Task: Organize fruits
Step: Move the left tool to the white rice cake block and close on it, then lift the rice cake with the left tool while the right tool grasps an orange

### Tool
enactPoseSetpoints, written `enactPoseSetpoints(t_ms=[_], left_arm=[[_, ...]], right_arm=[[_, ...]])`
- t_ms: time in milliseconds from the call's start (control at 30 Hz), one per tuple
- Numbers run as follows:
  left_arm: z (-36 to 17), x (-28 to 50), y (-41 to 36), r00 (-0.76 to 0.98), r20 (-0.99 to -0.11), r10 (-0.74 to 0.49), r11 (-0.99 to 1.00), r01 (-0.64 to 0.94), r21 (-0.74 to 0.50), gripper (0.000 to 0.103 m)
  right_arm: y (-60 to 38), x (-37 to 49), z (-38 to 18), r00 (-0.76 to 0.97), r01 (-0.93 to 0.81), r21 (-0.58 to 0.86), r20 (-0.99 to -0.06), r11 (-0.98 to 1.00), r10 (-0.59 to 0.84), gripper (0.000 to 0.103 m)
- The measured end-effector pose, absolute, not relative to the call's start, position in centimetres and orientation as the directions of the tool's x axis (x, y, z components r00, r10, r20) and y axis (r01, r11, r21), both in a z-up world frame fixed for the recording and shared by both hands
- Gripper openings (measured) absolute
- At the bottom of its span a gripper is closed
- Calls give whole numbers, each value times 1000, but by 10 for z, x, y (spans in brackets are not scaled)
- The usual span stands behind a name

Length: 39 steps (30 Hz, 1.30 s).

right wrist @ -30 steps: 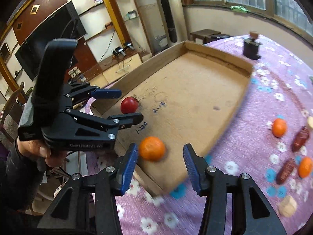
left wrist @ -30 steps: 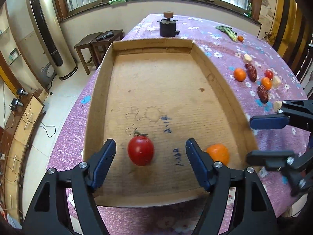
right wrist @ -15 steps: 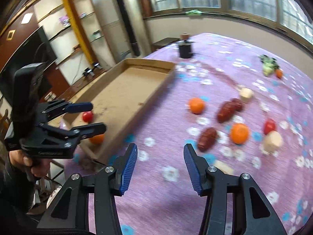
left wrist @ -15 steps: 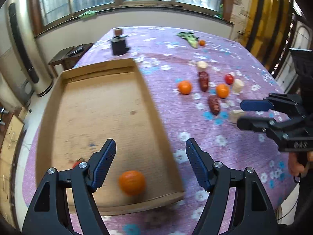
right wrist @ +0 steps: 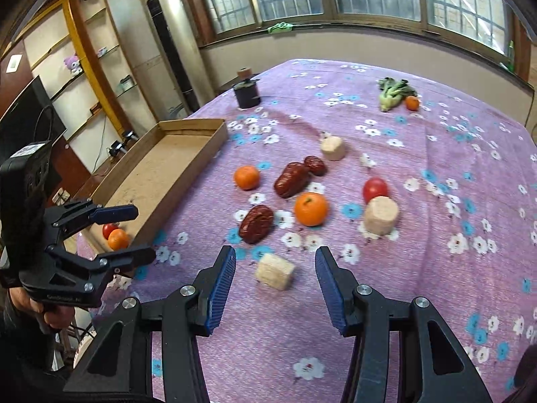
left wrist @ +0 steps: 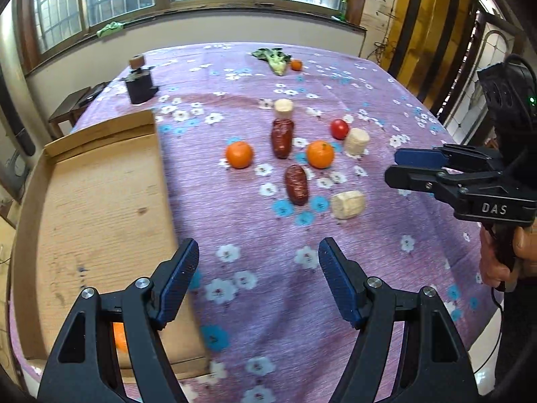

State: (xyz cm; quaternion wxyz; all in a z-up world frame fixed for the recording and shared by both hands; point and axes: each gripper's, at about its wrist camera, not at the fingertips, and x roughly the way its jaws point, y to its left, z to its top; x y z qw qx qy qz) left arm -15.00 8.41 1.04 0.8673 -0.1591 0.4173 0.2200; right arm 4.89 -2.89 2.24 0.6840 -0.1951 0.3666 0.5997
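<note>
Left gripper (left wrist: 258,282) hung w/ jaws wide apart, nothing between, over purple floral cloth (left wrist: 369,94) just beside cardboard tray (left wrist: 100,201). Right gripper (right wrist: 275,288) stood partly open & empty, above pale cork-like chunk (right wrist: 275,272) w/o touching it. Held in tray's near corner: one orange (right wrist: 118,239) touching one tomato (right wrist: 108,230); lay loose on cloth, well apart from tray: two more oranges (right wrist: 310,209), red dates (right wrist: 291,180), another tomato (right wrist: 375,188).
</note>
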Motion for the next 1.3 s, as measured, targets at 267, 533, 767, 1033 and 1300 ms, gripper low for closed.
enactPoseSetpoints(t_ms=[267,533,767,1033,1300], left_arm=[[10,-121,65,585,-790,184,887,-445,-122,74],[-1,-77,52,584,-803,115,911,-384,-148,73],[-29,-39,51,519,-846,120,908,-402,-118,73],[-38,-28,52,512,-847,142,910,-404,-92,35],[-38,-28,59,539,-835,109,909,-394,-135,34]], right_arm=[[-26,74,24,68,-953,156,-728,261,682,51],[7,133,37,176,-932,94,-725,349,666,50],[57,206,46,241,-890,107,-714,443,657,45],[123,296,33,286,-806,175,-721,565,631,39],[190,349,-1,253,-793,192,-760,579,599,38]])
